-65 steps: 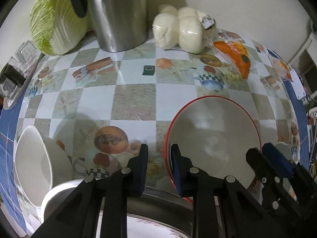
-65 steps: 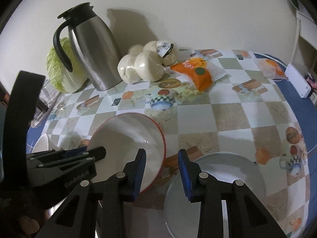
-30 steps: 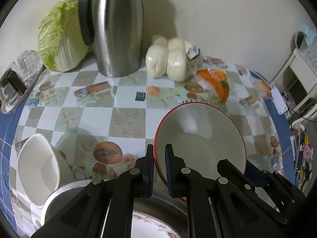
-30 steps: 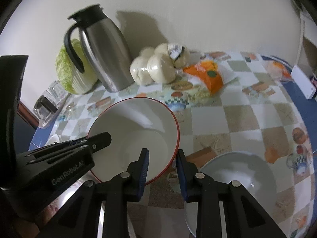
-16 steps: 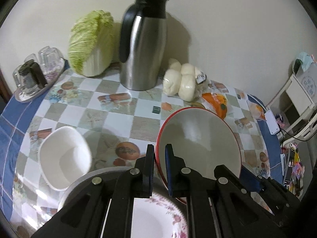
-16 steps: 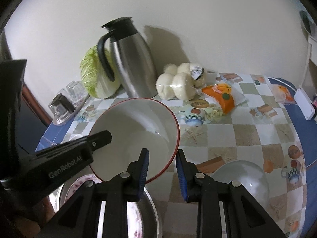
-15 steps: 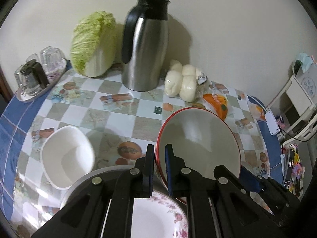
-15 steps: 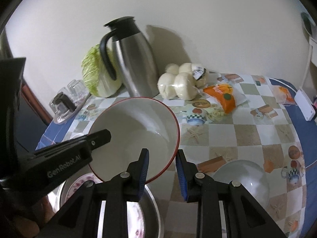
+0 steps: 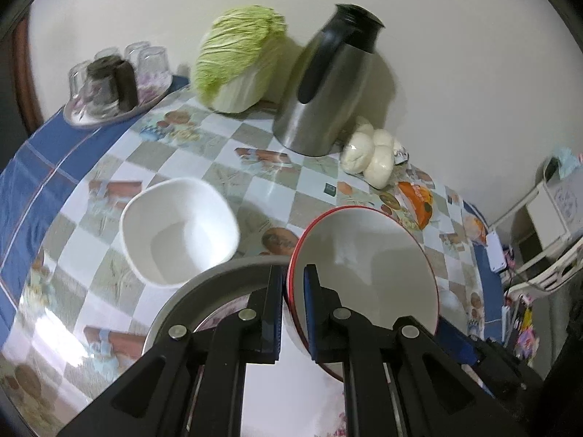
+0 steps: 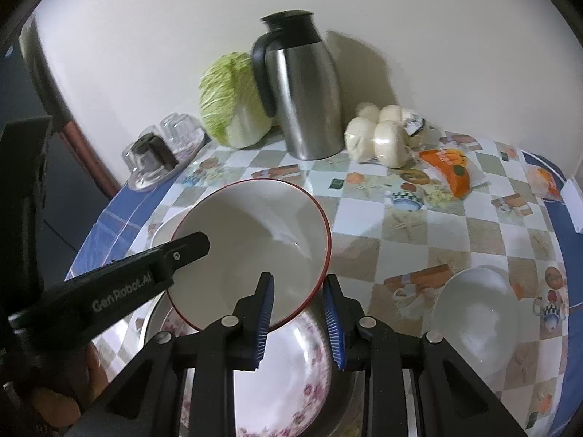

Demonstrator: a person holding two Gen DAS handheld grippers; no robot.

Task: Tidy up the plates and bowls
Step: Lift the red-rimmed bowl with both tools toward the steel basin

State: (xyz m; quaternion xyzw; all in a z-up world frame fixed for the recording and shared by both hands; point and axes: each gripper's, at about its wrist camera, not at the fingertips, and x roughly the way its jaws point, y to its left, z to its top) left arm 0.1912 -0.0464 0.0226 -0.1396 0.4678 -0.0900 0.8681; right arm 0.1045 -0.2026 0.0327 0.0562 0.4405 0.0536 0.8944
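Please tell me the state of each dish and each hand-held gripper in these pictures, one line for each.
Red-rimmed bowl: lifted, tilted, held at two rim places.
Left hand-held gripper: shut on the rim.
Right hand-held gripper: closed on the rim.
Floral plate: lying in a metal basin.
Squarish white bowl: upright, empty.
Round white bowl: upright, empty.

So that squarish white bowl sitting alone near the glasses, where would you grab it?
By its rim. The white bowl sits upright and open-topped with a thin wall, so a gripper could come from above, one finger inside and one outside. The side facing the table's blue edge looks freest; the opposite side is crowded by the steel basin. The red-rimmed bowl is held the same way now.
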